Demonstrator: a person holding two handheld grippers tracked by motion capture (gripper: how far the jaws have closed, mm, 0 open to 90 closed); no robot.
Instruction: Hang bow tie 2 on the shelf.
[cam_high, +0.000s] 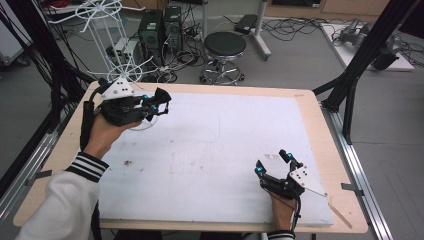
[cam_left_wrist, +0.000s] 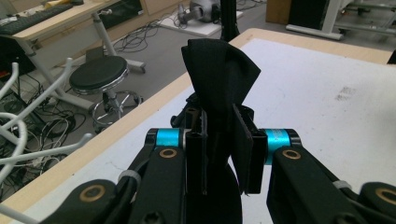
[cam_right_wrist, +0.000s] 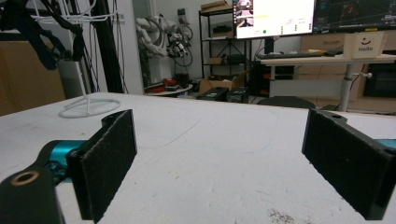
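Note:
My left gripper (cam_high: 159, 101) is lifted above the table's far left corner, beside a white wire rack (cam_high: 107, 30). Its jaws are shut on a piece of black cloth (cam_left_wrist: 219, 70), which sticks up in a folded bunch between the pads in the left gripper view. The same black cloth (cam_high: 163, 94) shows at the gripper's tip in the high view. My right gripper (cam_high: 272, 162) rests low near the table's front right, a hand behind it. In the right gripper view its jaws (cam_right_wrist: 219, 172) stand wide open with bare white board between them.
A white board (cam_high: 225, 145) covers most of the wooden table (cam_high: 320, 130). The rack's round base ring (cam_right_wrist: 88, 106) sits on the board at the far left. A black stool (cam_high: 225, 47), computer towers and cables stand on the floor beyond the table.

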